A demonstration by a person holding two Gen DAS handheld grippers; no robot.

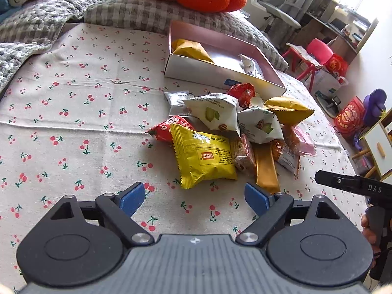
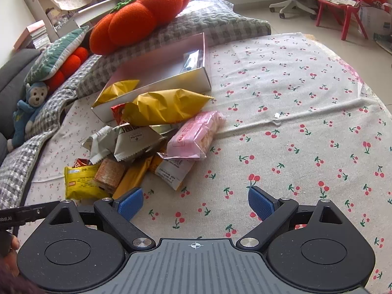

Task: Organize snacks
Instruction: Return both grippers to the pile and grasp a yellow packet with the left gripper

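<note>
A pile of snack packets lies on the cherry-print cloth (image 1: 73, 112). In the left wrist view a yellow packet (image 1: 204, 156) is nearest, with white pistachio packets (image 1: 215, 112), a red candy (image 1: 242, 93) and a gold bag (image 1: 289, 110) behind. An open pink box (image 1: 220, 71) holds a gold bag (image 1: 191, 49) and a small white packet. My left gripper (image 1: 196, 199) is open and empty, just short of the yellow packet. In the right wrist view my right gripper (image 2: 196, 203) is open and empty, right of the pile, near a pink packet (image 2: 196, 137). The box (image 2: 156, 83) lies beyond.
Grey checked cushions (image 1: 137, 12) and an orange pumpkin plush (image 2: 139, 17) border the cloth at the back. A blue monkey toy (image 2: 27, 107) lies at the left. A red child's chair (image 2: 345, 5), an office chair and red bags stand on the floor beyond.
</note>
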